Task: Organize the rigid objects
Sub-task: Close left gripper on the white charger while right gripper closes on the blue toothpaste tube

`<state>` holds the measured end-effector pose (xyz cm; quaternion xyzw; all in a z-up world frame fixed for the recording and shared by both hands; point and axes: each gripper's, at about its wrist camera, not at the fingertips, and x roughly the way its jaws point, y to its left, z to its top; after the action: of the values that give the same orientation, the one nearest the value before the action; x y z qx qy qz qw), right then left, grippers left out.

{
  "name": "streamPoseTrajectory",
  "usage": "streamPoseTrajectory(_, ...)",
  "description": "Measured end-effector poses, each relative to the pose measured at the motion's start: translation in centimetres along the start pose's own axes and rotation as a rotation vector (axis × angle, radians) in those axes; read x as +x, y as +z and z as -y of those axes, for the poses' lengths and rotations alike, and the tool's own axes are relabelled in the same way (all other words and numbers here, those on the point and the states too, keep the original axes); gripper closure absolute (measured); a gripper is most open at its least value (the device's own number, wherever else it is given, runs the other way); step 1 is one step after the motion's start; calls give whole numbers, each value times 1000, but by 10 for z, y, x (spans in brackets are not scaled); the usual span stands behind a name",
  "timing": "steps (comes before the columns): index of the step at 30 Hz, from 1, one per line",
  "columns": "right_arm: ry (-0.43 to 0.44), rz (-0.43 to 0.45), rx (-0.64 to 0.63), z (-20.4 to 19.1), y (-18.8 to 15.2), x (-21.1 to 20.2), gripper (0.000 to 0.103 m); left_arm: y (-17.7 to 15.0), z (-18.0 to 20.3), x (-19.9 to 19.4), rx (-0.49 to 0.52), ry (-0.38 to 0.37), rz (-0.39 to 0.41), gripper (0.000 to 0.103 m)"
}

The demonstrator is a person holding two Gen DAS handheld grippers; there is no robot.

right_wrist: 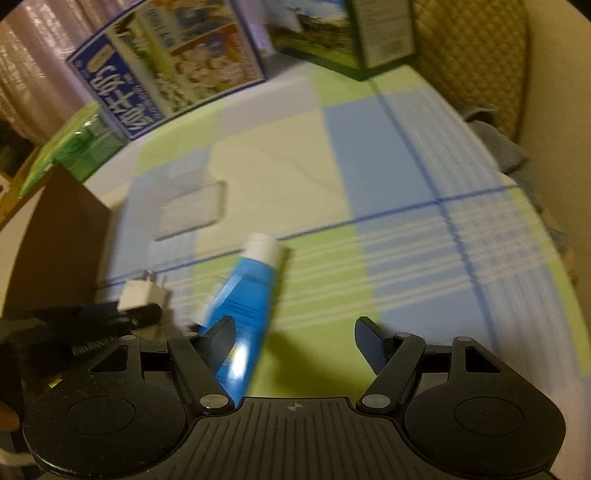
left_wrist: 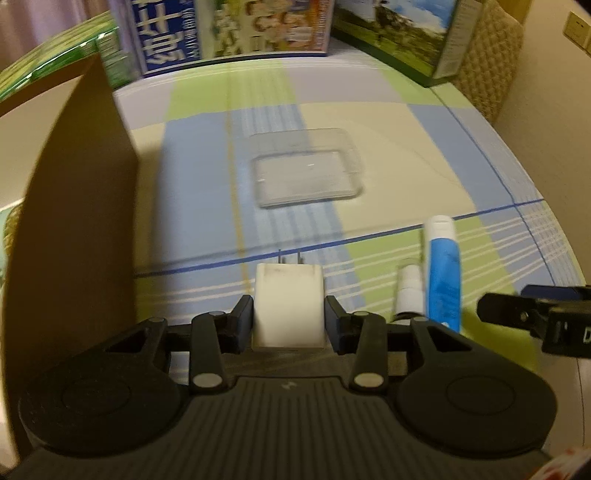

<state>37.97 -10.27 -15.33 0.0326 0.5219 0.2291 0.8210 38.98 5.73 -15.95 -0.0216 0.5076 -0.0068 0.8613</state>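
Note:
My left gripper [left_wrist: 288,314] is shut on a white plug adapter [left_wrist: 288,306], prongs pointing forward, held above the checked tablecloth [left_wrist: 369,122]. It also shows at the left of the right wrist view [right_wrist: 142,293]. A blue tube with a white cap [left_wrist: 443,273] lies on the cloth to the right, next to a small white cylinder [left_wrist: 408,290]. My right gripper [right_wrist: 295,332] is open; the blue tube [right_wrist: 243,306] lies under its left finger [right_wrist: 221,332]. A clear plastic tray [left_wrist: 306,166] sits empty ahead on the cloth; it also shows in the right wrist view [right_wrist: 192,206].
A brown cardboard flap [left_wrist: 81,192] stands at the left. Printed boxes [left_wrist: 229,29] and a green box [left_wrist: 399,37] line the far edge. A woven chair back [left_wrist: 491,55] is at the far right. The table edge curves along the right.

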Motion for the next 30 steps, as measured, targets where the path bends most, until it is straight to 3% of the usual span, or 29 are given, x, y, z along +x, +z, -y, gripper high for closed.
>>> streamPoseTrajectory(8,-3,23,-16,-22,10,25,36,-8,-6,-5,-5,23,6,66)
streamPoseTrajectory(12,-29,19,-27,-25,11,34,57,-9,-5,-4,-6,23,5,67)
streamPoseTrajectory(18,-69,16,-125,-23,6,35,70,-9,-5,-3,-2,21,4,67)
streamPoseTrajectory(22,-94,15,-199,-21,-1,32,70,-10,-5,-3,-5,22,2,67)
streamPoseTrajectory(30,-136,50,-200,-26,-1,36,70,-10,-2,0,-6,36,-4,67)
